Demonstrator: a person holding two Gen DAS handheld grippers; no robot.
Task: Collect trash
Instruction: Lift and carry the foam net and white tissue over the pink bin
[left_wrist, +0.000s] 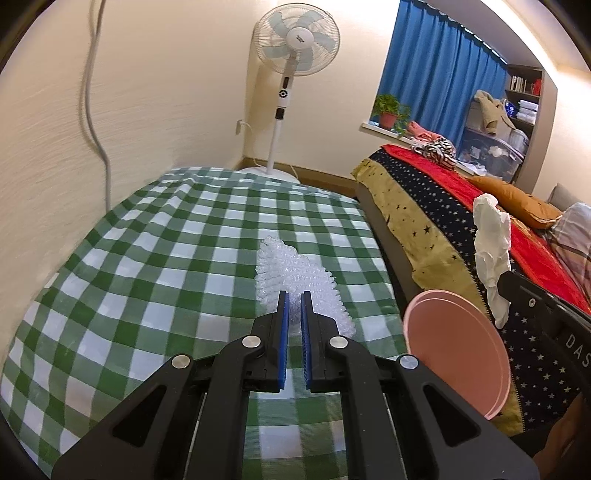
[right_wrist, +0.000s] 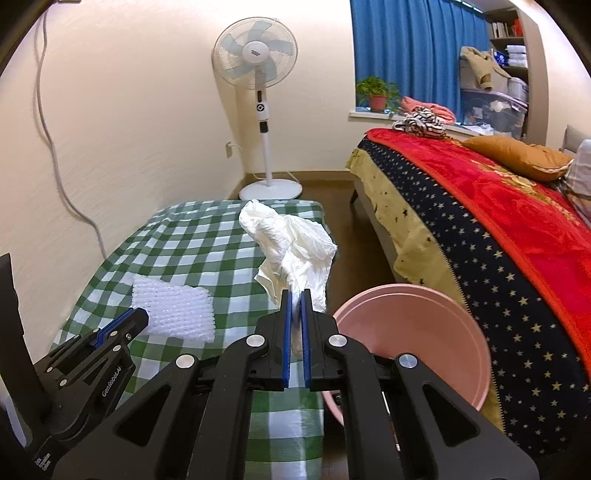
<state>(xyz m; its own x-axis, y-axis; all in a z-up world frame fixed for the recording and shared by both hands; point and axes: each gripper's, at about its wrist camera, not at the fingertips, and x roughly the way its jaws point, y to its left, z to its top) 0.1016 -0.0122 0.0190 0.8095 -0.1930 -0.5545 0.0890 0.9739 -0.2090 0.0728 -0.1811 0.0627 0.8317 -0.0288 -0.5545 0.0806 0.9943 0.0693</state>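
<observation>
My left gripper (left_wrist: 294, 295) is shut on a white foam net sleeve (left_wrist: 295, 280), held above the green checked table (left_wrist: 147, 266). The same foam net sleeve (right_wrist: 173, 314) and the left gripper (right_wrist: 138, 314) show at the lower left of the right wrist view. My right gripper (right_wrist: 295, 293) is shut on a crumpled white tissue (right_wrist: 291, 240), lifted over the table's right edge. That tissue (left_wrist: 493, 243) hangs at the right of the left wrist view. A pink bin (right_wrist: 417, 332) stands open on the floor just right of the right gripper, with the pink bin (left_wrist: 458, 350) below the tissue.
A bed (right_wrist: 498, 229) with a red blanket and starry cover runs along the right. A standing fan (right_wrist: 258, 110) is at the far wall beyond the table (right_wrist: 184, 251). A grey cable (left_wrist: 96, 110) hangs down the left wall. Bare floor lies between table and bed.
</observation>
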